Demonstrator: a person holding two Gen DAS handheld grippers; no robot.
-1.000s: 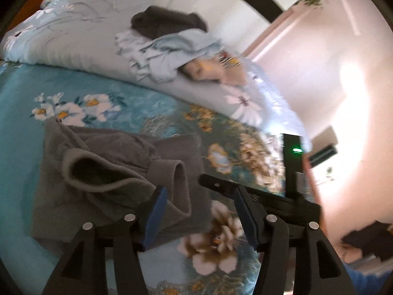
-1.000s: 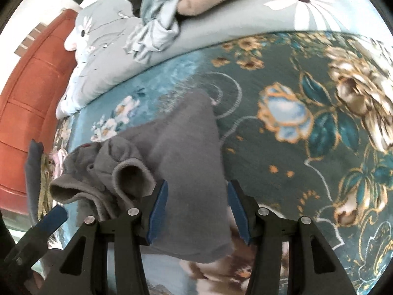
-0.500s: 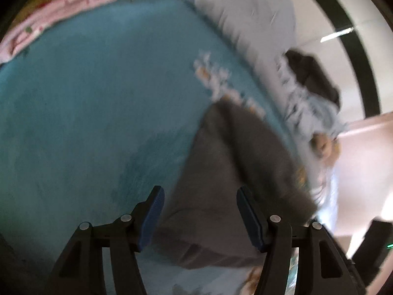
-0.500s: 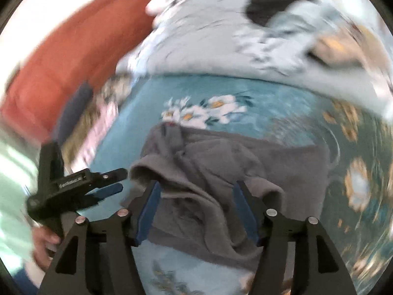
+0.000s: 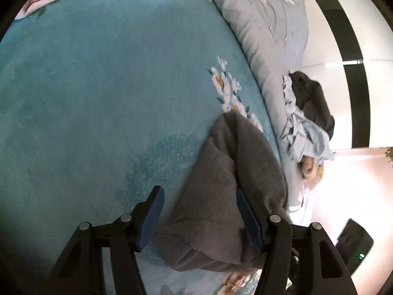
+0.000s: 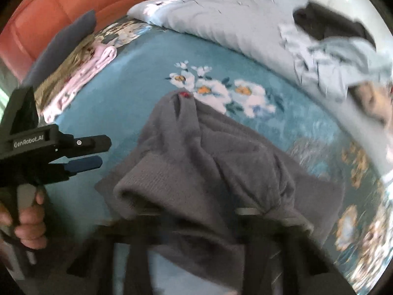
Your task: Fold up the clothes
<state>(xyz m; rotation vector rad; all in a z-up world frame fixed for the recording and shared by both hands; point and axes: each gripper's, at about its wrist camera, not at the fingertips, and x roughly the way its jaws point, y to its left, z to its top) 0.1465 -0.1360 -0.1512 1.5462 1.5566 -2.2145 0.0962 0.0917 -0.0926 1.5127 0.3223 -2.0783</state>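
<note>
A grey fleece garment (image 5: 228,196) lies crumpled on the teal floral bedspread (image 5: 98,86). My left gripper (image 5: 200,217) is open, its blue-padded fingers either side of the garment's near edge, just above it. In the right wrist view the same garment (image 6: 208,162) fills the middle, a ribbed cuff opening toward me. It drapes over my right gripper's fingers and hides them. The left gripper (image 6: 83,152) shows at the left of that view, held in a hand, jaws apart.
A grey-blue floral duvet (image 5: 270,36) runs along the far side with a heap of clothes (image 5: 307,123) on it. Folded pink fabric (image 6: 81,73) and a dark cushion (image 6: 66,36) lie by the orange headboard (image 6: 49,5).
The right gripper has pushed forward into the grey garment, which now covers its fingers. The left gripper has held its place beside the garment's edge, still open.
</note>
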